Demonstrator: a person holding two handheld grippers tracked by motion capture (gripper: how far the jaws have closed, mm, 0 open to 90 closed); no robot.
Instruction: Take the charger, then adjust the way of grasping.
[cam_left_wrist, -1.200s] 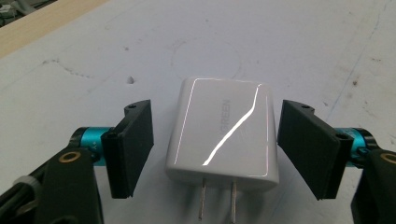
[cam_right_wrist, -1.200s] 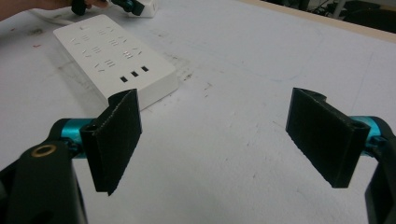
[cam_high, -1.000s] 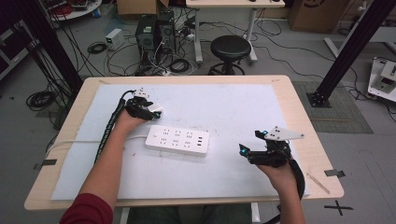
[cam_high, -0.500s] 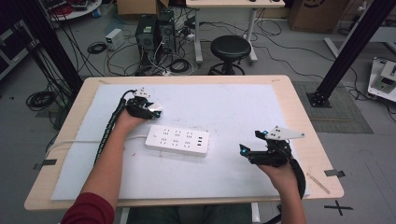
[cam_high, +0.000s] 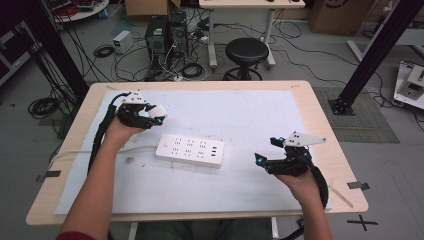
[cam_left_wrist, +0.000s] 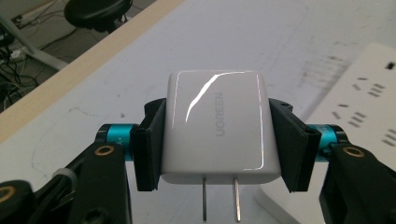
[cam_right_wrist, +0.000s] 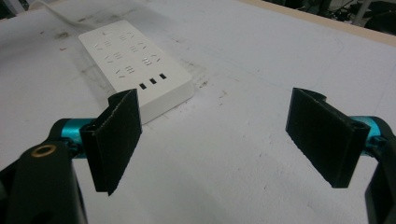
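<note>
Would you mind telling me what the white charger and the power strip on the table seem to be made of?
The charger looks like glossy white moulded plastic: bright reflections streak across its face, which carries faint grey lettering, and two bare metal prongs stick out. The power strip looks like white plastic with a duller, satin finish: it shows only soft shading, its corners are rounded, and its top is cut with socket slots.

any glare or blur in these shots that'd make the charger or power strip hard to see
Left gripper view: a curved streak of glare crosses the white charger, yet its lettering and two prongs stay sharp; the power strip beside it is soft. Right gripper view: the strip is evenly lit, its sockets readable, the near tongs slightly soft. High view: soft even light, the charger small and lacking detail.
</note>
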